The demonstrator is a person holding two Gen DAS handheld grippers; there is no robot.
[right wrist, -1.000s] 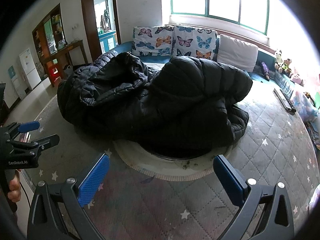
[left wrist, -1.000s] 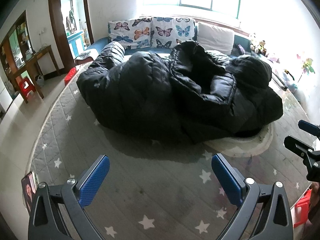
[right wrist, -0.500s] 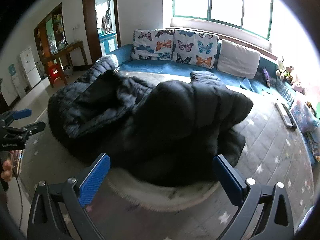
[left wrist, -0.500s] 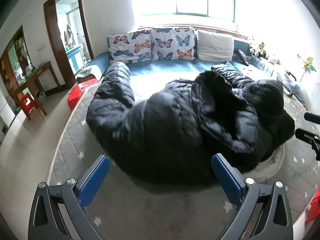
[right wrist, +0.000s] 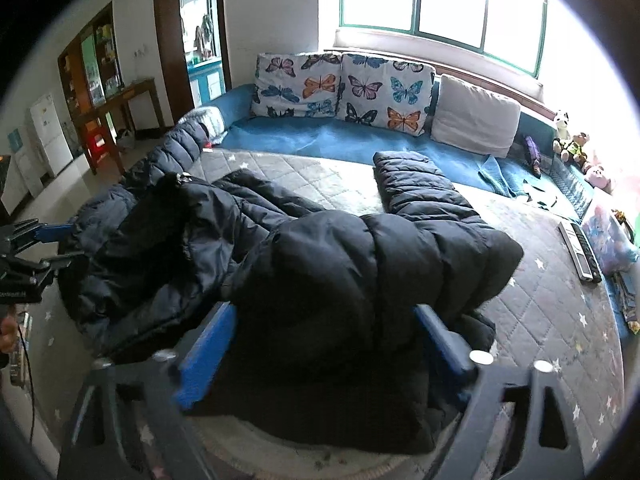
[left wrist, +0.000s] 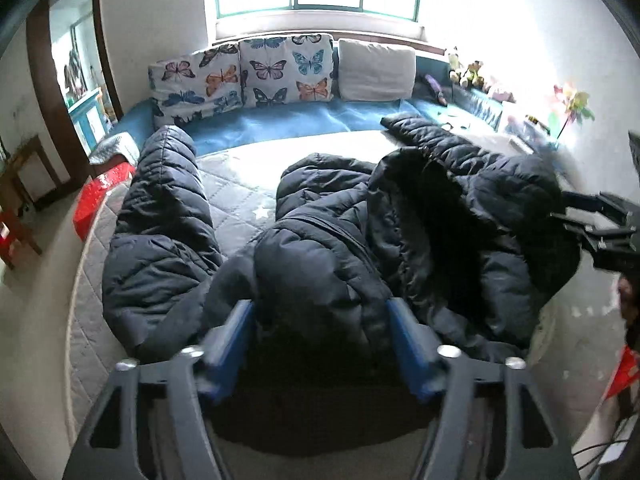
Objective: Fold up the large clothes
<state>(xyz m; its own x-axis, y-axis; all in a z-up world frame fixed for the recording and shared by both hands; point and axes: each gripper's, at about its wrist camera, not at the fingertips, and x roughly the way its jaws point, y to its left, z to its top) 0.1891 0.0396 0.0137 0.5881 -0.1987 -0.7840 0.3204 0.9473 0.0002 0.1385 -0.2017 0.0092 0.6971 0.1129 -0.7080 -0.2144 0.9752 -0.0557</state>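
A big black puffer coat [left wrist: 328, 248] lies crumpled on a round grey quilted bed [left wrist: 236, 184], one sleeve stretched toward the cushions at the left. In the right wrist view the coat [right wrist: 352, 272] shows its other sleeve reaching toward the sofa. My left gripper [left wrist: 320, 340] is open, its blue pads on either side of a bulge at the coat's near edge. My right gripper [right wrist: 324, 344] is open too, its jaws astride the coat's near edge on the right. Neither pair of pads is pressed shut on the fabric.
A blue sofa [right wrist: 328, 140] with butterfly cushions [right wrist: 344, 88] and a white pillow [right wrist: 476, 120] curves behind the bed. Remote controls [right wrist: 580, 248] lie at the bed's right edge. Soft toys [right wrist: 572, 144] sit at the far right. A red box [left wrist: 100, 196] is at the bed's left.
Both grippers have moved forward and down from the bare bed to the coat's near edge, which now lies between their jaws. The coat looks more spread out, its sleeves showing.
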